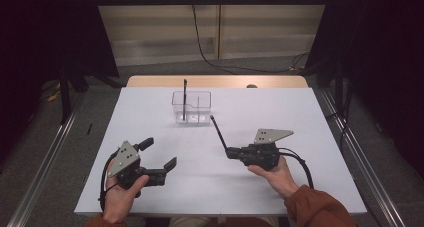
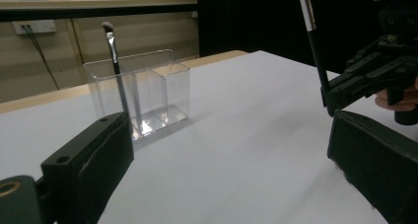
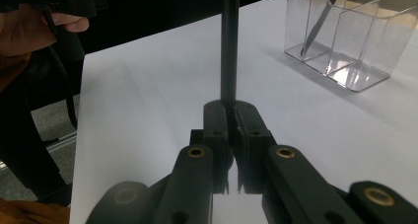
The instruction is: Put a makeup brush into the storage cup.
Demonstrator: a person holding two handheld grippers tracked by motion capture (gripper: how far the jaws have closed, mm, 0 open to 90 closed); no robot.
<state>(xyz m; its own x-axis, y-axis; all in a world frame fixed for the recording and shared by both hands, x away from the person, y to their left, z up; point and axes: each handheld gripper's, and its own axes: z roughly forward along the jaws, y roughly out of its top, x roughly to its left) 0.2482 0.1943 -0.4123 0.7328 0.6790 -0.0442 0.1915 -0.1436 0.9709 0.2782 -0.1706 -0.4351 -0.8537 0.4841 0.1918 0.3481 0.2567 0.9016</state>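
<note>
A clear two-compartment holder (image 1: 191, 107) stands at the far middle of the white table (image 1: 280, 112), with a black makeup brush (image 1: 184, 98) upright in its left compartment. My right gripper (image 1: 230, 152) is shut on a second black brush (image 1: 218, 132), which slants up toward the holder. In the right gripper view the jaws (image 3: 229, 108) pinch the brush handle (image 3: 229, 51), and the holder (image 3: 345, 41) sits ahead to the right. My left gripper (image 1: 160, 153) rests open near the front left, with nothing in it. The left gripper view looks between its fingers (image 2: 93, 160) at the holder (image 2: 138, 93).
A wooden strip (image 1: 215, 81) borders the table's far edge. A black cable (image 1: 210, 57) runs across the floor behind it. Metal rails (image 1: 45, 162) flank both sides. Bare white surface lies between the grippers and the holder.
</note>
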